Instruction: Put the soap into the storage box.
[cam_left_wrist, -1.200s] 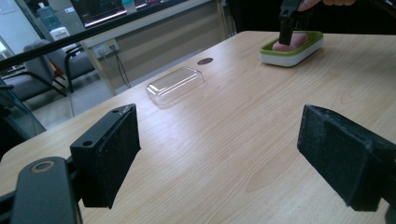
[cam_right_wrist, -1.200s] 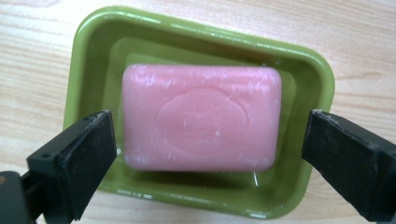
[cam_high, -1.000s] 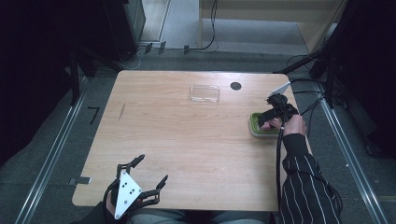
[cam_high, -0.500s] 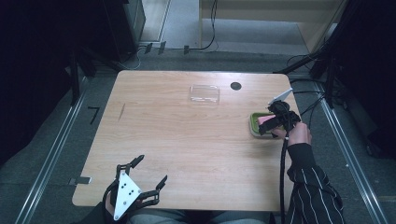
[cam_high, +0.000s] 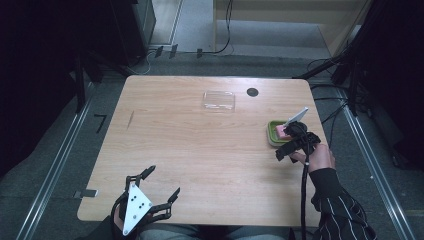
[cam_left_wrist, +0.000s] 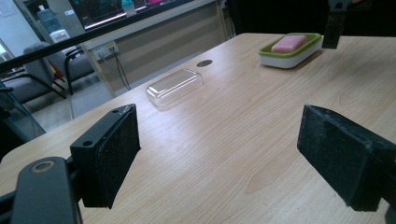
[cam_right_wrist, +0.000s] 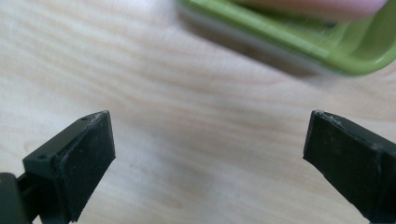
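Probably an office, monitors (cam_left_wrist: 116, 9), chairs (cam_left_wrist: 32, 79), floor cables (cam_high: 220, 30)

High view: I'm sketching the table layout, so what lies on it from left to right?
Left tool → clear plastic lid → dark round hole → green soap dish holding pink soap → right tool.

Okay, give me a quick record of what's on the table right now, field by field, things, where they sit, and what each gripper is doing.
surface: wooden table
soap dish: green, near the right edge
soap: pink bar lying in the dish
clear lid: lies apart from the dish, toward the far edge
dark round spot: on the table just right of the lid
left gripper: open, holds nothing, at the near left edge
right gripper: open, holds nothing, next to the dish
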